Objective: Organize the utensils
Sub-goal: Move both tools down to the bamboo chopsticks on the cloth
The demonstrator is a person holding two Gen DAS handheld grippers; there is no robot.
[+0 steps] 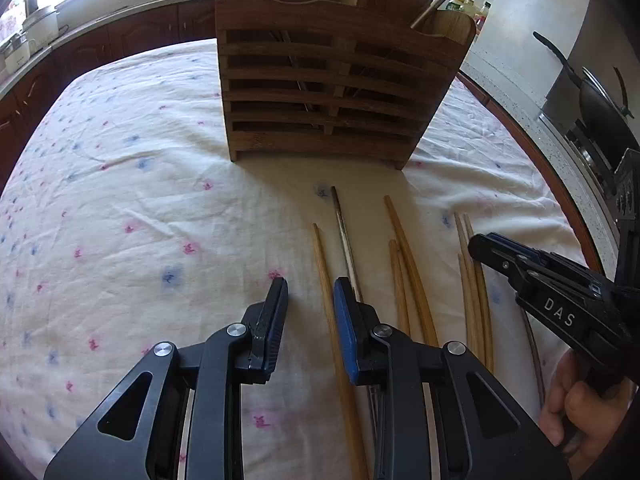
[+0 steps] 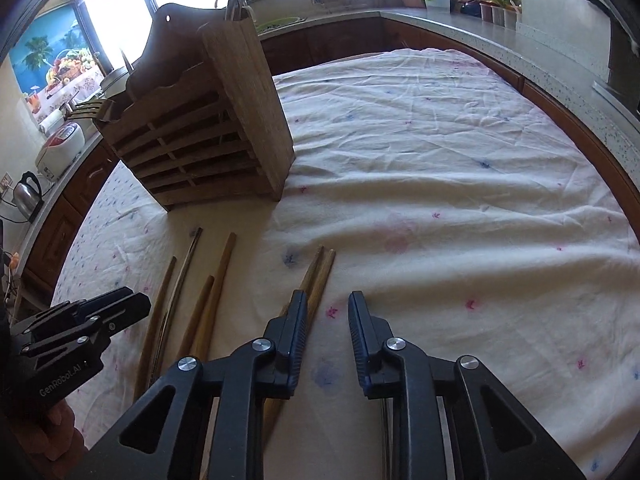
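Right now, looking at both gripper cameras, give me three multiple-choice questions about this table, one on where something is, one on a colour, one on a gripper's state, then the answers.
1. Where do the loose chopsticks lie?
A. inside the wooden utensil holder
B. flat on the tablecloth in front of the holder
C. on the kitchen counter

2. What colour are the pads on the left gripper's fingers?
A. red
B. white
C. blue

3. What is the left gripper doing?
A. open, holding nothing
B. shut on a chopstick
C. shut on a spoon

Answers: 1 B, they rest on the floral tablecloth short of the wooden utensil holder. 2 C, the inner pad shows blue. 3 A, cloth shows between its spread fingers.
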